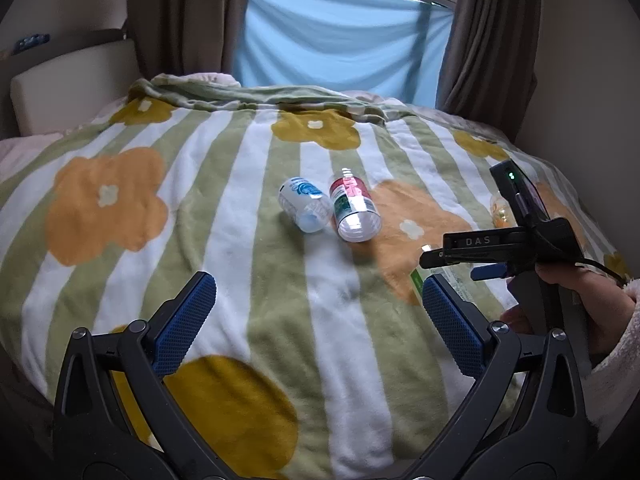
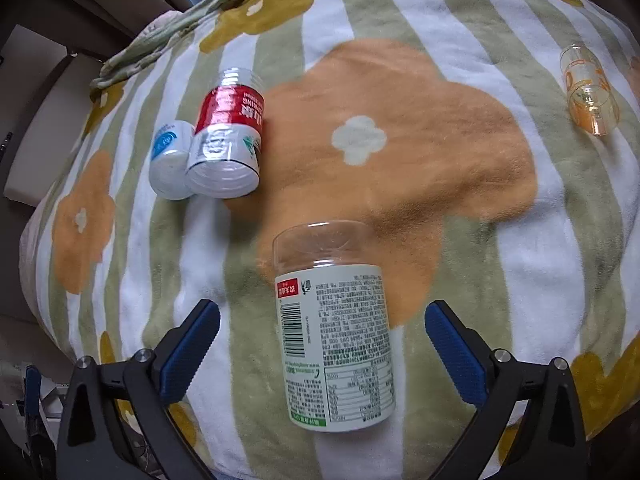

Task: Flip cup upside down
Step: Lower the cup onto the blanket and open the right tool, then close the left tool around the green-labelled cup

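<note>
A clear plastic cup with a green and white label (image 2: 334,328) stands on the flowered blanket (image 2: 400,168), its closed clear end up. It sits between the blue pads of my open right gripper (image 2: 322,344), which do not touch it. A sliver of it shows in the left wrist view (image 1: 418,280) behind the right gripper body (image 1: 500,248). My left gripper (image 1: 318,312) is open and empty above the blanket (image 1: 240,240).
A red-labelled cup (image 2: 230,136) and a blue-labelled cup (image 2: 170,160) lie on their sides, touching, at the left; they also show in the left wrist view (image 1: 354,210) (image 1: 306,204). An orange-printed clear cup (image 2: 588,92) lies at the far right. Curtains and a window stand behind the bed.
</note>
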`<state>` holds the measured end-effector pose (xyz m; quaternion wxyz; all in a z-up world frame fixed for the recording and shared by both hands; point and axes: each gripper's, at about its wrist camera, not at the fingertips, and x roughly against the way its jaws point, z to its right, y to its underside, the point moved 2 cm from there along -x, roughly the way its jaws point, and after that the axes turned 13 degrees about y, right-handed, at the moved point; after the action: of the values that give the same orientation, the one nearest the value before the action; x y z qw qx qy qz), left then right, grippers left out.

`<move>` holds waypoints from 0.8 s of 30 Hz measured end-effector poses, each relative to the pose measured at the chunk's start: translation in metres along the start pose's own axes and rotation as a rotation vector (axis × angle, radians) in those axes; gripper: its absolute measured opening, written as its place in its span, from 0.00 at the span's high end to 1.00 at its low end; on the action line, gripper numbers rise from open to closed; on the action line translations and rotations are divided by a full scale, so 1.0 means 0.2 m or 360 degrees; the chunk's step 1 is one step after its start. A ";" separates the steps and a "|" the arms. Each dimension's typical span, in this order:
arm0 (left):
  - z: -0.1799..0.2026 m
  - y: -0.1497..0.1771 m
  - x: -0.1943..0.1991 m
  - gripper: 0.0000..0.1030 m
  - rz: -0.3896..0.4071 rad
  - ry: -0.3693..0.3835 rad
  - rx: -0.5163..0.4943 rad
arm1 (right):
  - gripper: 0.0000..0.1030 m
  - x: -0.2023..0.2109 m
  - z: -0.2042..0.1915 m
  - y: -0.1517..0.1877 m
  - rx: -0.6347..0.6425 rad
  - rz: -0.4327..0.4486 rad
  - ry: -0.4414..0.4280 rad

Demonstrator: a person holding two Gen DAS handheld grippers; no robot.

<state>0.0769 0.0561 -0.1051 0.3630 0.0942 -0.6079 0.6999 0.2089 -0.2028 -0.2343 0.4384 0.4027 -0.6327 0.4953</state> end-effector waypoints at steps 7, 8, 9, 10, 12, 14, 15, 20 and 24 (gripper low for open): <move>0.16 -0.23 -0.03 0.00 0.0000 0.0052 -0.0030 | 0.00 0.35 0.21 0.03 -0.0059 0.0289 -0.0140; 0.19 -0.27 -0.04 0.00 -0.0003 0.0072 -0.0031 | 0.01 0.40 0.25 0.03 -0.0063 0.0359 -0.0133; 0.23 -0.30 -0.06 0.00 -0.0014 0.0096 -0.0034 | 0.00 0.45 0.29 0.03 -0.0055 0.0427 -0.0108; 0.27 -0.34 -0.09 0.00 -0.0031 0.0122 -0.0036 | 0.00 0.50 0.33 0.04 -0.0035 0.0496 -0.0062; 0.35 -0.39 -0.16 0.00 -0.0074 0.0160 -0.0032 | 0.00 0.58 0.41 0.05 0.0001 0.0619 0.0080; 0.41 -0.42 -0.26 0.00 -0.0147 0.0157 -0.0019 | 0.00 0.63 0.49 0.08 0.0023 0.0708 0.0153; 0.43 -0.43 -0.32 0.00 -0.0197 0.0134 -0.0011 | 0.00 0.65 0.52 0.10 0.0022 0.0759 0.0154; 0.52 -0.35 -0.70 0.00 -0.0553 0.0046 0.0005 | 0.00 0.67 0.61 0.19 0.0078 0.0948 0.0203; 0.54 -0.21 -0.97 0.00 -0.0850 0.0027 0.0072 | 0.00 0.64 0.60 0.26 0.0192 0.1026 0.0196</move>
<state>0.2087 -0.1188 -0.1573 0.5376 0.2536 -0.5425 0.5936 0.1034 -0.3204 -0.1407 0.2719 0.1763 -0.6693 0.6686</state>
